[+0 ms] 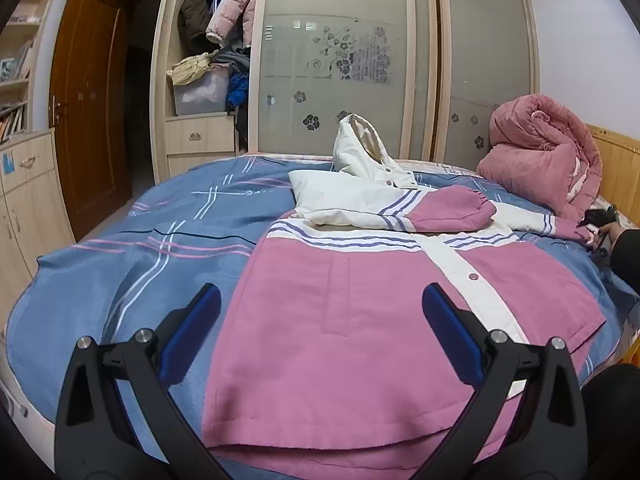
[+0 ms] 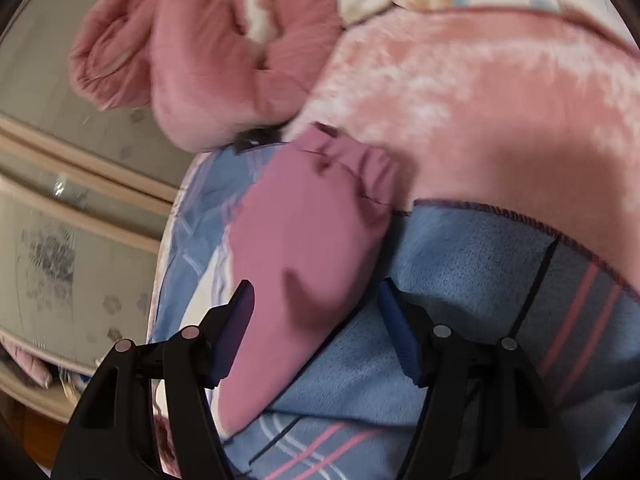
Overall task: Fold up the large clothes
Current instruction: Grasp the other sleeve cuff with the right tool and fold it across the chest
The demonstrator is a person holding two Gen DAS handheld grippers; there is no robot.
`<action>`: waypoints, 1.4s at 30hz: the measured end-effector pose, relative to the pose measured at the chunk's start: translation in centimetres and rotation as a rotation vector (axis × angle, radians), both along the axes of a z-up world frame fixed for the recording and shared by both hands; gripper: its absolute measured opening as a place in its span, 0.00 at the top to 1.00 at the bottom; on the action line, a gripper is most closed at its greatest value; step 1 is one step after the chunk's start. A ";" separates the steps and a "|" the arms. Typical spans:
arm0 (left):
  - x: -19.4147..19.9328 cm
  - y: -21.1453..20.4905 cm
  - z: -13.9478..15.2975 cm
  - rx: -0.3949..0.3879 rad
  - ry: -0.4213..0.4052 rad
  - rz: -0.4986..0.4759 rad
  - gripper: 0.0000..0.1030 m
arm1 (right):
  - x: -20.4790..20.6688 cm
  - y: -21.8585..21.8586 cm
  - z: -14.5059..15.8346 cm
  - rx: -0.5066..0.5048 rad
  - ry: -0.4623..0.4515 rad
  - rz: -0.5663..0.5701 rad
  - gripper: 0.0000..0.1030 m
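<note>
2 hand-held grippers gaped wide, empty: right hand-held gripper [image 2: 316,300] straddled the sleeve [image 2: 308,240], which ran straight ahead; left hand-held gripper [image 1: 320,304] hovered over the jacket [image 1: 360,320].

My bed, spread with a blue fleece blanket [image 1: 120,264] crossed by pink and white stripes, carries a pink-and-cream padded hooded jacket [image 1: 360,300] laid front up, one sleeve folded across its chest. A bundled rose-pink quilt [image 1: 544,152] sits by the wooden headboard [image 1: 618,168]. Beside it, blurred, lies what looks like a pale pink plush blanket [image 2: 460,92].
</note>
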State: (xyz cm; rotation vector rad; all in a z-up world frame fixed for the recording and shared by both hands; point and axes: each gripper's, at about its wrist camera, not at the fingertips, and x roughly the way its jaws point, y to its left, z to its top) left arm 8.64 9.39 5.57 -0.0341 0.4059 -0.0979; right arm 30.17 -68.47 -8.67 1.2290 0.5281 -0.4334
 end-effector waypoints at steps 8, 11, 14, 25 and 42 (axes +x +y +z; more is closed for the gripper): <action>0.3 0.0 -0.1 -0.014 0.009 -0.004 0.02 | 0.6 2.1 4.9 -0.211 -0.030 -0.089 0.94; 0.3 0.1 -0.2 -0.023 0.010 -0.005 0.02 | 1.9 7.7 12.4 -0.526 -0.076 -0.026 0.94; 0.2 0.3 -0.1 -0.040 0.004 -0.008 0.02 | 3.8 15.8 18.6 -0.771 -0.149 0.098 0.94; -0.6 1.1 0.1 -0.082 -0.013 -0.002 0.02 | 11.0 51.1 16.2 -1.247 -0.195 0.756 0.94; -1.2 1.1 0.4 -0.050 -0.011 0.012 0.02 | -12.0 50.2 15.7 -1.060 -0.430 0.860 0.01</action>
